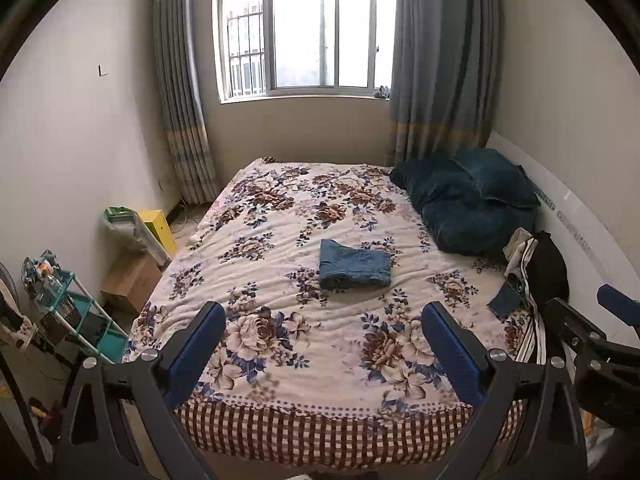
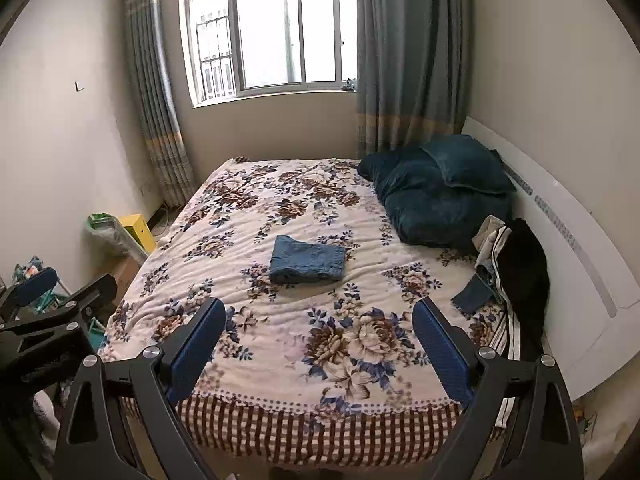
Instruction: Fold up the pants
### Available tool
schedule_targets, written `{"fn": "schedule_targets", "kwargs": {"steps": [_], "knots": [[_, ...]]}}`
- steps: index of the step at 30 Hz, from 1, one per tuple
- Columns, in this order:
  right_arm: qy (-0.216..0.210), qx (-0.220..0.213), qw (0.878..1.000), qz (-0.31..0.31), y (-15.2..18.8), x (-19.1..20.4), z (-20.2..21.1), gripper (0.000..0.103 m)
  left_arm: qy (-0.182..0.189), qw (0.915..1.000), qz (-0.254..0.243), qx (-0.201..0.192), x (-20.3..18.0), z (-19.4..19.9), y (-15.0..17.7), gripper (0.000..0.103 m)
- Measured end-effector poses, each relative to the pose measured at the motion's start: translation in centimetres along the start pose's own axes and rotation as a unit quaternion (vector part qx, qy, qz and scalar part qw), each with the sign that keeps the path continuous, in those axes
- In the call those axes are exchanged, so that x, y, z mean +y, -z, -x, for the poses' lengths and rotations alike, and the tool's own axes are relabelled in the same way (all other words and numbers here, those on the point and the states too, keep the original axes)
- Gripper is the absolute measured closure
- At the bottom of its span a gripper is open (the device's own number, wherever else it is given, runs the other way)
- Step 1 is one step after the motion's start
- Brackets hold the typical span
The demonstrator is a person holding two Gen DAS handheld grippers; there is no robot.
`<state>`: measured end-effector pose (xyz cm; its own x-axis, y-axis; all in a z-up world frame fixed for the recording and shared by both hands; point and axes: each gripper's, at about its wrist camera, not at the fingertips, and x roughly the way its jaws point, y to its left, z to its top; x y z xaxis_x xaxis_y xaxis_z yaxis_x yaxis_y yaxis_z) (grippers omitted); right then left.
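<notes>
Jeans, folded into a compact blue rectangle, lying alone near the middle of the flowered bedspread, well apart from both tools. Probably placed there as finished work, with flat space kept all around.

Left gripper held back above the foot of the bed, blue pads spread wide, nothing between them. Right gripper the same: jaws wide apart, empty, hanging over the near edge. Judged as a resting pose after a fold, or before the next garment.

Pile of clothes heaped at the right side against the white headboard, dark fabric with a striped band, and a denim piece sticking out below. Likely the stock waiting for folding, kept aside so as not to disturb the finished piece.

Teal pillows pushed to the far right corner, out of the working area.
</notes>
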<state>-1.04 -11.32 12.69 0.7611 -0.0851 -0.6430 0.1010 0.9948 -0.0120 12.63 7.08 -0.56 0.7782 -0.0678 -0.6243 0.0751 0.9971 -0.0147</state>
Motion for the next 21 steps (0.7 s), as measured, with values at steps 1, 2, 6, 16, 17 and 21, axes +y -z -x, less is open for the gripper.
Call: {"fn": "schedule_targets", "kwargs": {"steps": [1,2,6,16,17,21], "knots": [[0.001,-0.002,1.000,-0.001,0.0,-0.2,0.1,0.006,-0.001,1.0000,0.001,0.000,-0.1,0.0,0.1,0.002],[0.001,-0.003,1.000,0.000,0.0,-0.4,0.0,0.006,-0.001,1.0000,0.002,0.002,-0.2,0.0,0.1,0.002],[0.006,-0.004,1.000,0.001,0.0,-0.7,-0.1,0.003,-0.002,1.0000,0.002,0.003,-0.5,-0.5,0.0,0.002],[0.026,-0.009,1.000,-0.009,-2.1,-1.7,-4.2,0.003,-0.033,0.9995,-0.001,0.001,-0.8,-3.6,-0.8,0.000],[0.027,-0.008,1.000,-0.010,-2.4,-1.8,-4.8,0.003,-0.038,0.9993,-0.002,0.002,-0.8,-4.2,-0.9,0.000],[0.037,-0.006,0.999,-0.011,-3.4,-1.8,-7.3,0.003,-0.046,0.9989,-0.010,0.007,-1.2,-6.0,-1.2,0.000]]}}
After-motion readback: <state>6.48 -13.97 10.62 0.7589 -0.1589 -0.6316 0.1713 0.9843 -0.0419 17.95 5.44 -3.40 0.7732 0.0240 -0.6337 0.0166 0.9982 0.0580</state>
